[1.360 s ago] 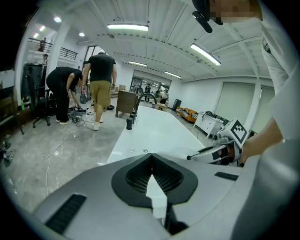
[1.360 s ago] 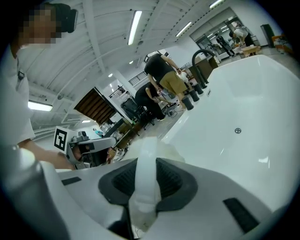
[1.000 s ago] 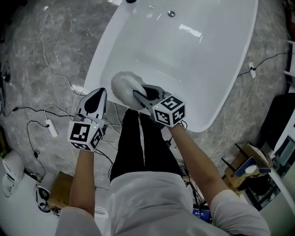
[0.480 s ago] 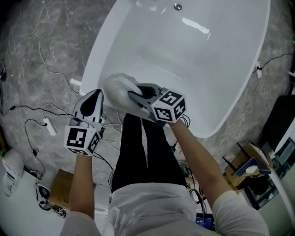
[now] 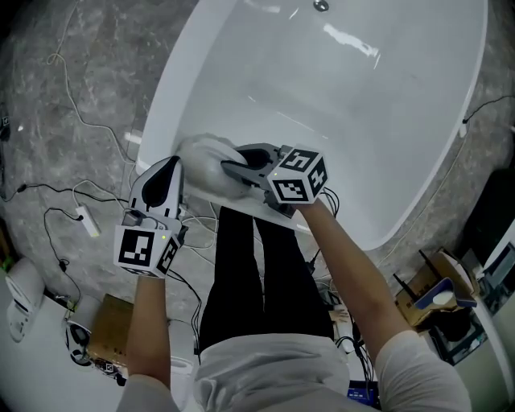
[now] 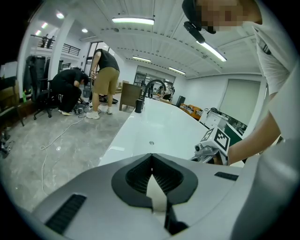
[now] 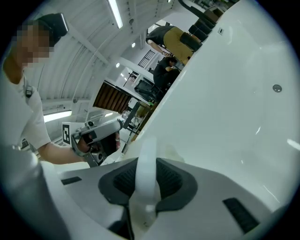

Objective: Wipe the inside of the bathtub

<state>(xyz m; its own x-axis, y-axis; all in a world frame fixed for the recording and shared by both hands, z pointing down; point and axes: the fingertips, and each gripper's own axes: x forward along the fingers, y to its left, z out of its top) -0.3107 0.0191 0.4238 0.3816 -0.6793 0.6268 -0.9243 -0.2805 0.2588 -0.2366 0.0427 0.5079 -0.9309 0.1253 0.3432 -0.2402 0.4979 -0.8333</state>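
Note:
The white bathtub fills the upper head view, its round fitting at the far end. A white cloth rests against the tub's near left rim, and my right gripper is shut on it. In the right gripper view the cloth shows as a white strip pinched between the jaws, with the tub wall beyond. My left gripper hangs just outside the rim, left of the cloth, shut and holding nothing. The left gripper view looks along the tub past its shut jaws.
Cables and a white power strip lie on the grey marble floor left of the tub. A cardboard box sits near my left side, and more boxes stand at the right. People work far beyond the tub.
My right gripper has carried the cloth a little leftward, to the tub's near left rim. The left gripper has hardly moved. The head view has shifted, so the tub sits further right.

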